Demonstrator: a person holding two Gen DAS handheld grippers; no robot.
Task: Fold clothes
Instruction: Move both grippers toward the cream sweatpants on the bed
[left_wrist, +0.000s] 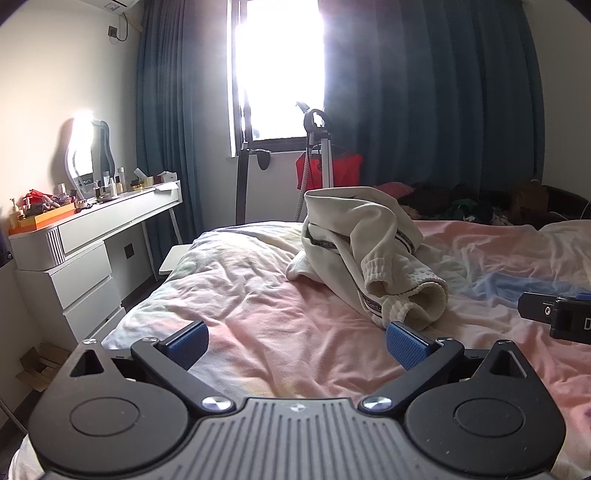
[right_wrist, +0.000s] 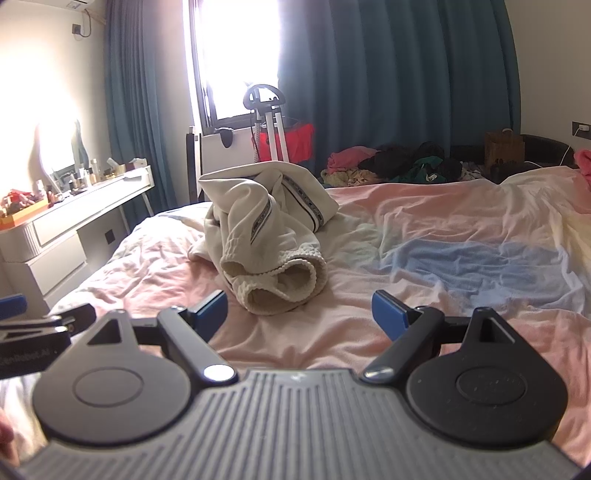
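Left gripper (left_wrist: 297, 345): jaws wide apart, nothing between them, blue pads (left_wrist: 188, 341) held low over the pink bedsheet (left_wrist: 258, 325). Its right pad sits just beside the nearest cuff of the garment; contact cannot be told.

Right gripper (right_wrist: 299, 314): jaws also wide apart and empty, above the sheet, pointed at the same garment from the right. Each gripper shows at the edge of the other's view, so the two are side by side, apart.

Cream sweatpants (right_wrist: 269, 236): crumpled in a heap on the bed, unfolded, just ahead of both grippers. Ribbed cuffs (right_wrist: 277, 284) face the cameras; a dark patterned stripe runs down the legs. The upper part stands up in a peak at the far side of the heap.

Beyond: wrinkled sheet turns blue (right_wrist: 461, 258) to the right. Pile of mixed clothes (right_wrist: 402, 162) at the far edge of the bed. White dressing surface (left_wrist: 92, 221) at left, carrying bottles and a mirror (left_wrist: 88, 151). Garment steamer stand (left_wrist: 317, 147) with a red item near the window (left_wrist: 277, 70); dark blue curtains (left_wrist: 424, 92) behind
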